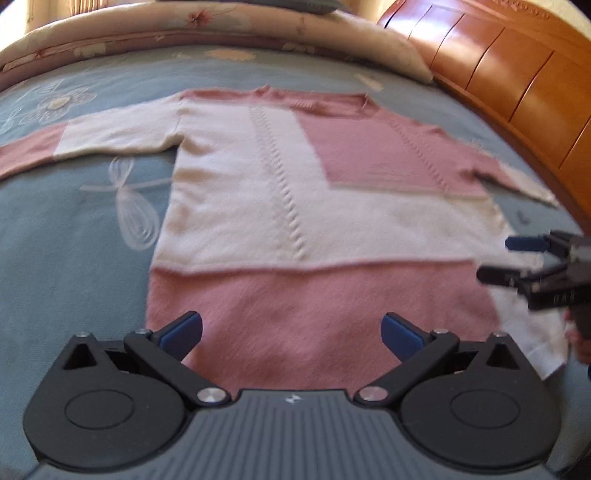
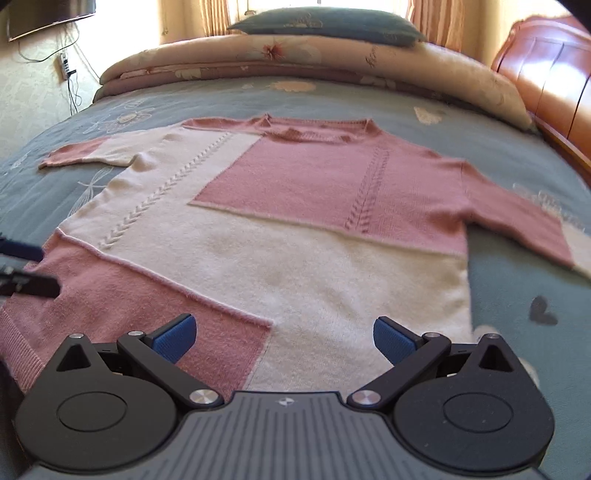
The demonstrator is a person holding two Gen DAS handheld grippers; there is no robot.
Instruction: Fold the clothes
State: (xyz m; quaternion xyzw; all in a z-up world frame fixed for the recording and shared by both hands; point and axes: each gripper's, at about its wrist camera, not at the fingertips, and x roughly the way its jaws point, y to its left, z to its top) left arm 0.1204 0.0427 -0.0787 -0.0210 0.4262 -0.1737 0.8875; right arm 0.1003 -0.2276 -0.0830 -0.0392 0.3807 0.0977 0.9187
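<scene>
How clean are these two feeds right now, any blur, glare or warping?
Left wrist view: motion-blurred, the sweater smeared, the headboard bowed by fisheye. Right wrist view: sharper, knit texture readable, but the window behind the curtains is blown out.

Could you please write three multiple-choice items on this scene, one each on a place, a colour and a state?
1. Where does the pink and cream knitted sweater lie?
A. on the blue floral bedspread
B. on a wooden floor
C. over a chair

2. What colour are the pads on the left tongs?
A. red
B. blue
C. yellow

3. What state are the right tongs in?
A. shut on a sleeve
B. shut on nothing
C. open, holding nothing

Answers:
1 A: bedspread shows on all sides of the flat sweater.
2 B: both pads in the left wrist view are blue.
3 C: the two fingers stand wide apart above the hem, with nothing between them.
</scene>
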